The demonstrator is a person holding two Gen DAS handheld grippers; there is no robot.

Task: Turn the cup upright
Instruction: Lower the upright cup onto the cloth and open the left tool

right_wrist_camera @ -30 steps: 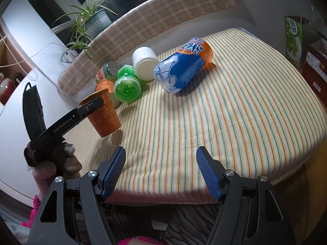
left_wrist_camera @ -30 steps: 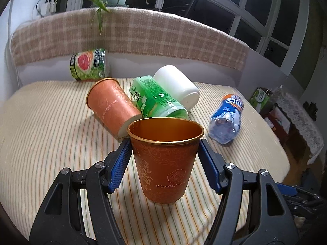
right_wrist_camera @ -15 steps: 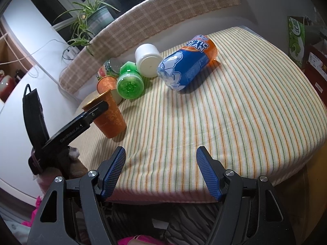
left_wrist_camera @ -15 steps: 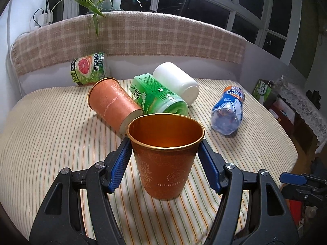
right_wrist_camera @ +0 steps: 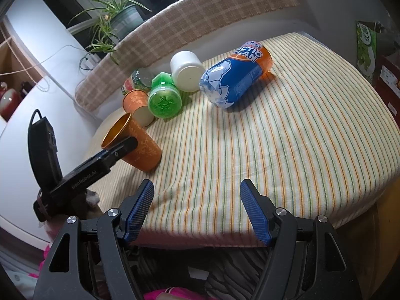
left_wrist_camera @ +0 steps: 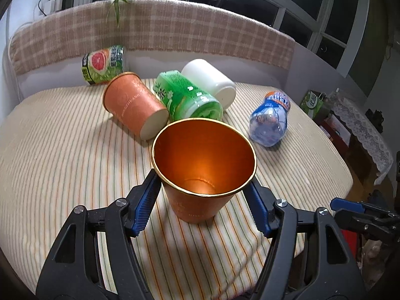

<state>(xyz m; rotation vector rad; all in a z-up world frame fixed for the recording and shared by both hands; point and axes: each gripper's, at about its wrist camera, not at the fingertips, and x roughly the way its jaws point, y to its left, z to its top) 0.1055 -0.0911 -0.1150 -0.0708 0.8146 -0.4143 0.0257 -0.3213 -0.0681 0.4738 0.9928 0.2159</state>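
An orange metal cup (left_wrist_camera: pixel 203 170) with a gold rim stands mouth-up on the striped cloth, between the blue pads of my left gripper (left_wrist_camera: pixel 203 200). The jaws sit close at both sides of the cup, near its rim. In the right wrist view the cup (right_wrist_camera: pixel 136 145) leans toward the left gripper, its base on the cloth. My right gripper (right_wrist_camera: pixel 197 207) is open and empty, near the table's front edge.
A second orange cup (left_wrist_camera: pixel 133 105) lies on its side behind. Next to it lie a green bottle (left_wrist_camera: pixel 187 97), a white cup (left_wrist_camera: pixel 210 81), a grapefruit can (left_wrist_camera: pixel 103 63) and a blue bottle (left_wrist_camera: pixel 271 120). A checked backrest (left_wrist_camera: pixel 175 30) runs behind the round table (left_wrist_camera: pixel 50 150).
The left wrist view now looks down into the cup, and the cup has gone from upright to leaning toward the left gripper. The right gripper has hardly moved.
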